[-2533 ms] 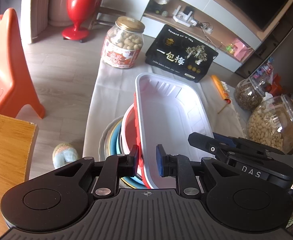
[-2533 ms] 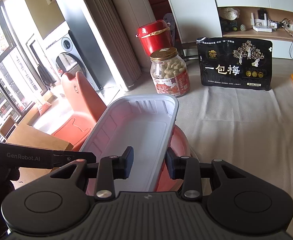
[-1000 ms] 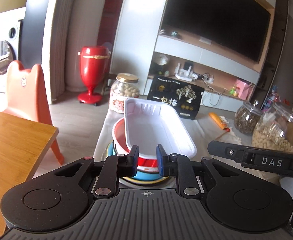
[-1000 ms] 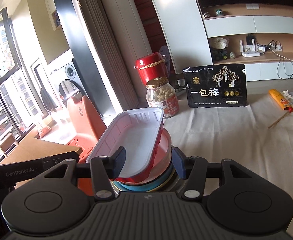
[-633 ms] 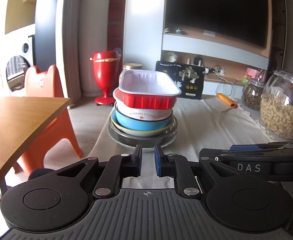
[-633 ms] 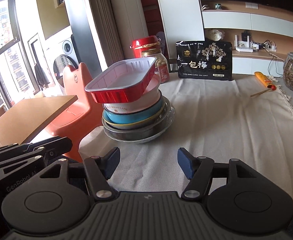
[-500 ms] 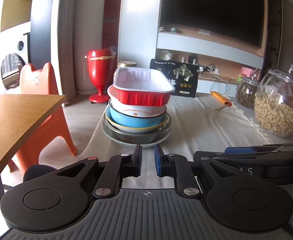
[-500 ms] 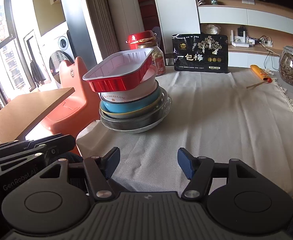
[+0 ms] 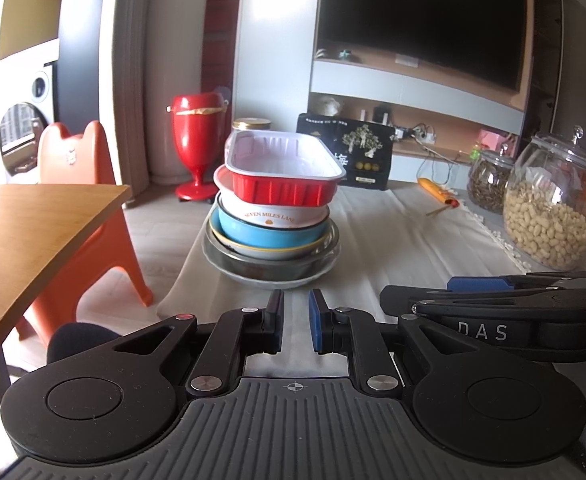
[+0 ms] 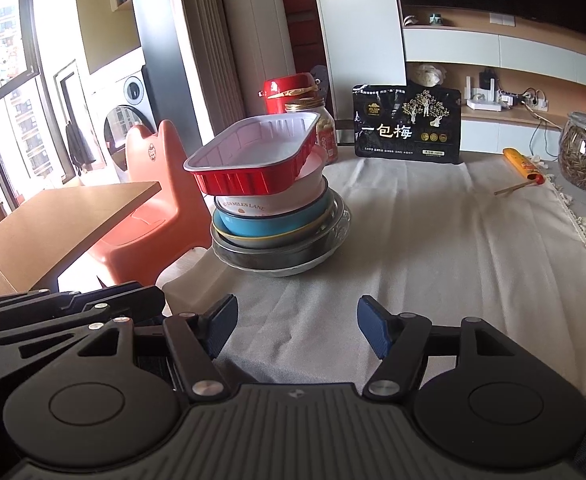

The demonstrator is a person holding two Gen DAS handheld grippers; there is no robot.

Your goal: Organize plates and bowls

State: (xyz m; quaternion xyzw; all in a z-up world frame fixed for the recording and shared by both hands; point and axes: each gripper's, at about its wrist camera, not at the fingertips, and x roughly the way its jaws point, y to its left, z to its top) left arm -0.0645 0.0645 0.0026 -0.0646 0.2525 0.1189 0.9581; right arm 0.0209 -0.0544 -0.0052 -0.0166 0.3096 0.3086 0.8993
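Right wrist view: the red tray (image 10: 253,160) tilts atop the bowl stack (image 10: 279,236) at 12 o'clock; level it gently. The right gripper (image 10: 297,330) jaws are opening, empty; the left gripper (image 9: 295,322) jaws are closed, empty.

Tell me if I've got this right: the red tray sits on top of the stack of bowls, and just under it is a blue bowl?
Not quite. The red tray does top the stack, but the bowl just under it is white, with lettering on its side; the blue bowl comes below that. The left wrist view shows the order clearly.

Sunlit room — wooden table (image 9: 33,216), orange chair (image 9: 89,184).
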